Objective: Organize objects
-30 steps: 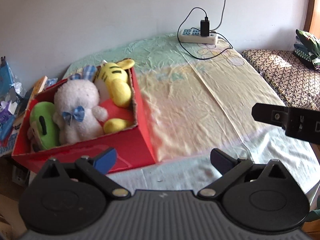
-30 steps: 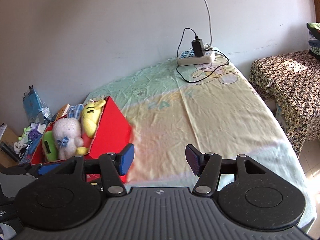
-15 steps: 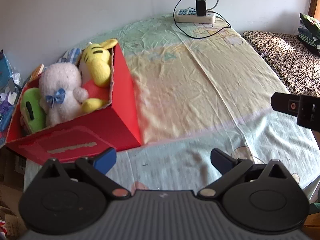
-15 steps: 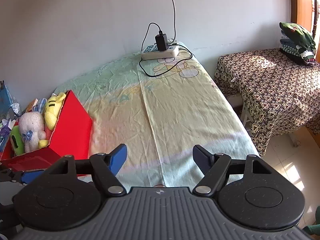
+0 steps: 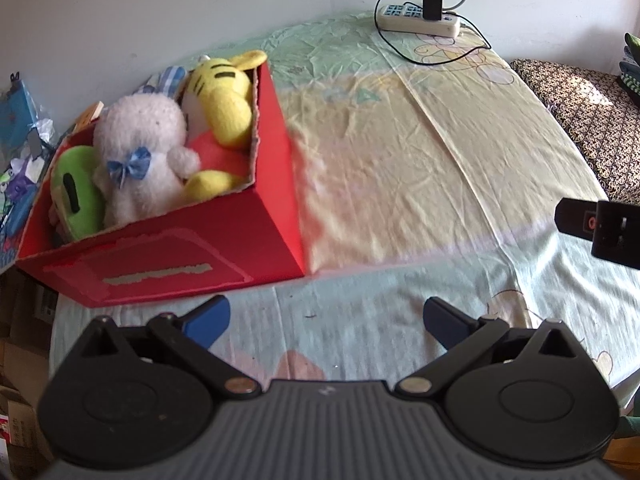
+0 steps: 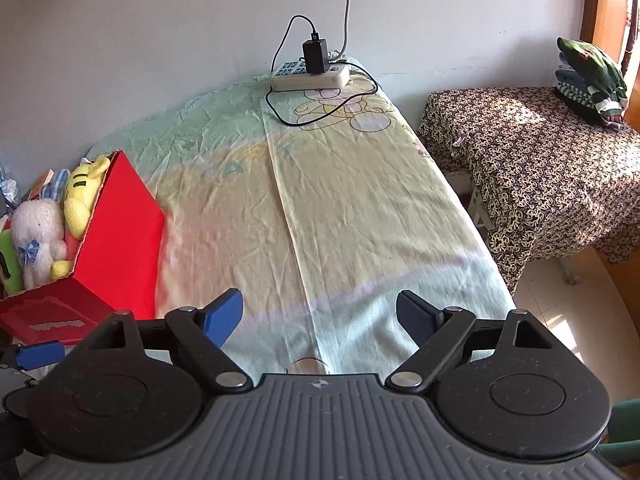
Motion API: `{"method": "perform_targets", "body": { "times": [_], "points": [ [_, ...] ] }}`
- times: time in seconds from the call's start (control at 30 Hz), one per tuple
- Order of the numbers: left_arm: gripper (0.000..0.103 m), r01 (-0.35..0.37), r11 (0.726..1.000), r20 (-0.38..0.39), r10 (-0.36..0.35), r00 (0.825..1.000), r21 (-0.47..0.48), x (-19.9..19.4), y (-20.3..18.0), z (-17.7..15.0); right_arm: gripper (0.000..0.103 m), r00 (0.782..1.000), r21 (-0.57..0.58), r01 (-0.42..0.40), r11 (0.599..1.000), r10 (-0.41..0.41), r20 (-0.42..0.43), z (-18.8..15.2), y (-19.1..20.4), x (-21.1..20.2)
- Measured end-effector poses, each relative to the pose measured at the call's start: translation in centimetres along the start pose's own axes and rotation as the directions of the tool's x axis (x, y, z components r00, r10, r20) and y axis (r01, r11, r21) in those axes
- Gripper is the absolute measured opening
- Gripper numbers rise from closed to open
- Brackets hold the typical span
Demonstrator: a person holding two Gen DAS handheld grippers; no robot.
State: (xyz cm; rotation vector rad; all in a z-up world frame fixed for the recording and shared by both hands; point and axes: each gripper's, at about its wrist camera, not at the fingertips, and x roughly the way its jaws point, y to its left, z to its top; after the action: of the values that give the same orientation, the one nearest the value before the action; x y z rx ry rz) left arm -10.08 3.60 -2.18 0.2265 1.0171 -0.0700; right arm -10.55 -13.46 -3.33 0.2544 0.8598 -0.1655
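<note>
A red cardboard box (image 5: pixel 168 248) stands at the left of the bed and also shows in the right wrist view (image 6: pixel 120 236). In it sit a white plush with a blue bow (image 5: pixel 138 156), a yellow tiger plush (image 5: pixel 224 96) and a green plush (image 5: pixel 76 196). My left gripper (image 5: pixel 326 318) is open and empty, above the bed's near edge, just right of the box front. My right gripper (image 6: pixel 320 312) is open and empty over the near middle of the bed; part of it shows at the right of the left wrist view (image 5: pixel 600 228).
The bed has a pale green and yellow sheet (image 6: pixel 340 200). A white power strip with a black charger and cable (image 6: pixel 312 72) lies at the far end. A side table with a patterned cloth (image 6: pixel 532 152) holds folded clothes (image 6: pixel 592 76). Clutter (image 5: pixel 20 140) lies left of the box.
Both grippers have pulled back and away from the box, staying open. The right wrist view has swung right, so the box now sits at its far left.
</note>
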Motion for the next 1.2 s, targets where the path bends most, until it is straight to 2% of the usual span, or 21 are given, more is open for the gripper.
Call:
{"method": "perform_targets", "body": {
  "times": [0.4, 0.73, 1.03, 1.2],
  "points": [
    [0.103, -0.032, 0.999, -0.003, 0.032, 0.999, -0.041, 0.1, 1.9, 0.0, 0.086, 0.999, -0.027, 0.033, 0.999, -0.033, 0.0, 0.7, 1.5, 0.0],
    [0.102, -0.05, 0.994, 0.014, 0.051, 0.999, -0.099, -0.9, 4.1, -0.1, 0.086, 0.998, -0.093, 0.062, 0.994, -0.06, 0.018, 1.4, 3.5, -0.4],
    [0.102, -0.099, 0.983, 0.045, 0.107, 0.993, -0.157, -2.0, 6.6, -0.3, 0.086, 0.999, -0.125, 0.03, 0.992, -0.028, 0.017, 1.7, 5.6, -0.2],
    [0.102, -0.116, 0.975, 0.05, 0.128, 0.991, -0.189, -2.5, 8.8, -0.4, 0.086, 1.0, -0.119, -0.003, 0.993, 0.001, -0.011, 1.9, 7.3, 0.4]
  ]
}}
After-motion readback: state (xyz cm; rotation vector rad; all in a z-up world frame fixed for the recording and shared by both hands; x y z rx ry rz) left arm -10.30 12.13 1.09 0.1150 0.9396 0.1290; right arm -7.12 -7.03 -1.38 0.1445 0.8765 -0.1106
